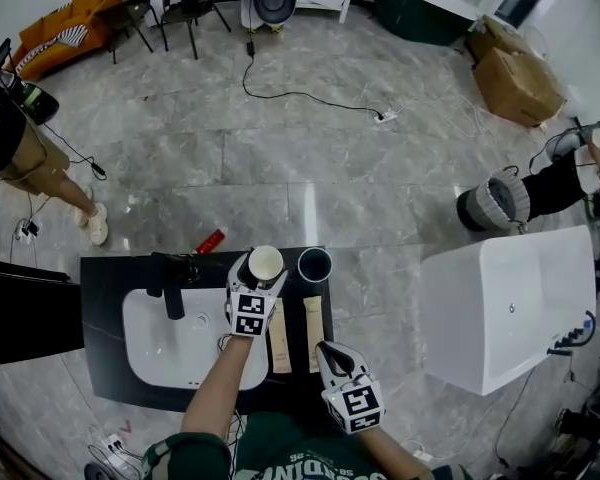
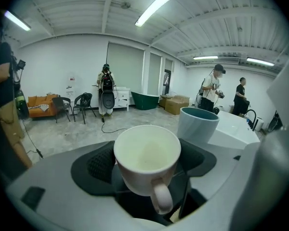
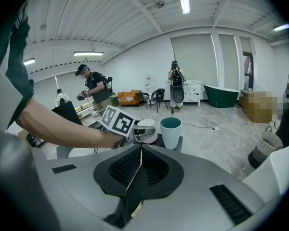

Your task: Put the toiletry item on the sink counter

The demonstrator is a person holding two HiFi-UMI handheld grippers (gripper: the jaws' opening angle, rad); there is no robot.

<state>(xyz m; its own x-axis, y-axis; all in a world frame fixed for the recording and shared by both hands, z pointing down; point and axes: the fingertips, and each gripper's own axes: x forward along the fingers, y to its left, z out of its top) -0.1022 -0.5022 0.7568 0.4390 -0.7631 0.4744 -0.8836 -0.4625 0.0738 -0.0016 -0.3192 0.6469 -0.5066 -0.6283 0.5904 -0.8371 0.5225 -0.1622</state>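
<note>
My left gripper (image 1: 260, 276) is shut on a white mug (image 2: 147, 158), held over the back edge of the black sink counter (image 1: 105, 290) with its handle toward the camera. A teal cup (image 1: 315, 264) stands just to the mug's right. Two flat tan toiletry packets lie on the counter: one (image 1: 279, 336) beside the basin, the other (image 1: 312, 318) to its right. My right gripper (image 1: 329, 352) is at the near end of the right packet. Its jaws are closed, and a thin pale edge shows between the pads (image 3: 149, 165).
A white basin (image 1: 150, 353) with a black faucet (image 1: 170, 280) fills the counter's left part. A red item (image 1: 211, 240) lies on the floor behind the counter. A white bathtub (image 1: 510, 298) stands to the right. A person (image 1: 20, 148) stands at the far left.
</note>
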